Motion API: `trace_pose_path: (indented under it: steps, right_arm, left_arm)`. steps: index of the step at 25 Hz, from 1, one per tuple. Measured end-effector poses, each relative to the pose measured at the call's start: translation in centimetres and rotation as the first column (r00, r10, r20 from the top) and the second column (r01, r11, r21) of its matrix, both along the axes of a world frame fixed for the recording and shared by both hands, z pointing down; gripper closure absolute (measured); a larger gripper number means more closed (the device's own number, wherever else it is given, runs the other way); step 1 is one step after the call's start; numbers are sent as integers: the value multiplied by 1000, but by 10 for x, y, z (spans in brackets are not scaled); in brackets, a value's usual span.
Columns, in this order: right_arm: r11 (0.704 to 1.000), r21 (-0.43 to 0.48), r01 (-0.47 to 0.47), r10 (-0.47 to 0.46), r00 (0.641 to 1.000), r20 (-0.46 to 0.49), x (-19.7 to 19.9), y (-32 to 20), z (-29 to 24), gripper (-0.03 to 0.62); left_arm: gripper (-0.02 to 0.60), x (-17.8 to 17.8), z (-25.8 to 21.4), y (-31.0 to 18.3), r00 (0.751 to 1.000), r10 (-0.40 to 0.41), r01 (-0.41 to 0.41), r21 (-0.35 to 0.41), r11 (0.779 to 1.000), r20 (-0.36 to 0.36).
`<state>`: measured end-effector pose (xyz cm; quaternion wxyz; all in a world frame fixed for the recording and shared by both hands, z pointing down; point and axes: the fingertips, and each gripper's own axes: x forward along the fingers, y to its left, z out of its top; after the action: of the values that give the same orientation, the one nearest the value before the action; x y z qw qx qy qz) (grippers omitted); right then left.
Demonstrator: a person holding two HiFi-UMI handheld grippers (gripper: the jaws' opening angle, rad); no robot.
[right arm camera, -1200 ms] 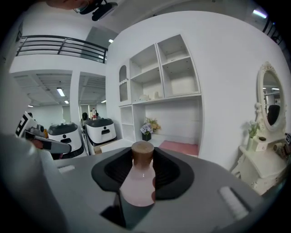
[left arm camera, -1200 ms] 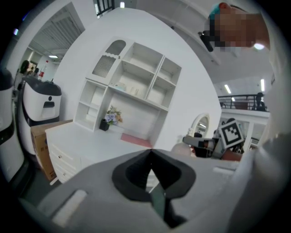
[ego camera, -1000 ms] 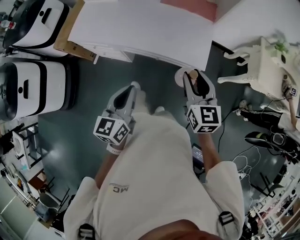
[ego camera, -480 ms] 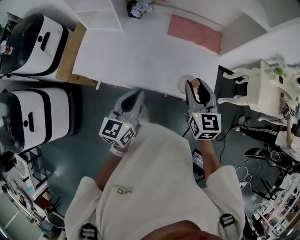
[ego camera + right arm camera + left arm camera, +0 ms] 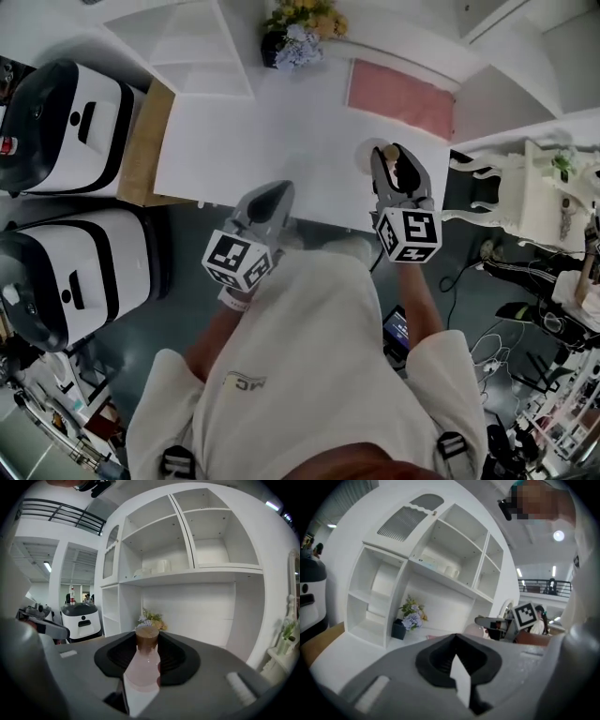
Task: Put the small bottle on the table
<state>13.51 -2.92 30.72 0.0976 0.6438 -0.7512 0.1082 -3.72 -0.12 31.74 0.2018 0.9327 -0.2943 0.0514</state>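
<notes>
- One dark pot (image 5: pixel 273 47) at the table's (image 5: pixel 272 141) back holds flowers (image 5: pixel 305 23).
- Right gripper (image 5: pixel 396 159) clamps the brown-capped bottle (image 5: pixel 143 665) upright, over the table's near edge.
- Left gripper (image 5: pixel 270 192): jaws together, nothing between.

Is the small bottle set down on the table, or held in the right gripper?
Held: the right gripper clamps the small bottle between its fingers, over the white table. Whether its base touches the tabletop, cannot tell.

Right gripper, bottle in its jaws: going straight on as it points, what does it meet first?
Likely the flowers at the back of the white table, straight behind the small bottle; if it passes them, the back wall. Depth is unclear.
</notes>
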Motion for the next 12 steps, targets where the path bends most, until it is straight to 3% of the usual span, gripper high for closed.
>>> trace_pose_path:
  steps: [5,12]
  right_arm:
    - [999,-4,37,-37,999,-24,-2,-52,13,454]
    - [998,-27,65,-65,998,7,0,-97,47,454]
  left_arm:
    - [581,12,19,-35,998,30,-29,-20,999,54]
    - [581,31,31,-70,998,-24,23,11,1000,61]
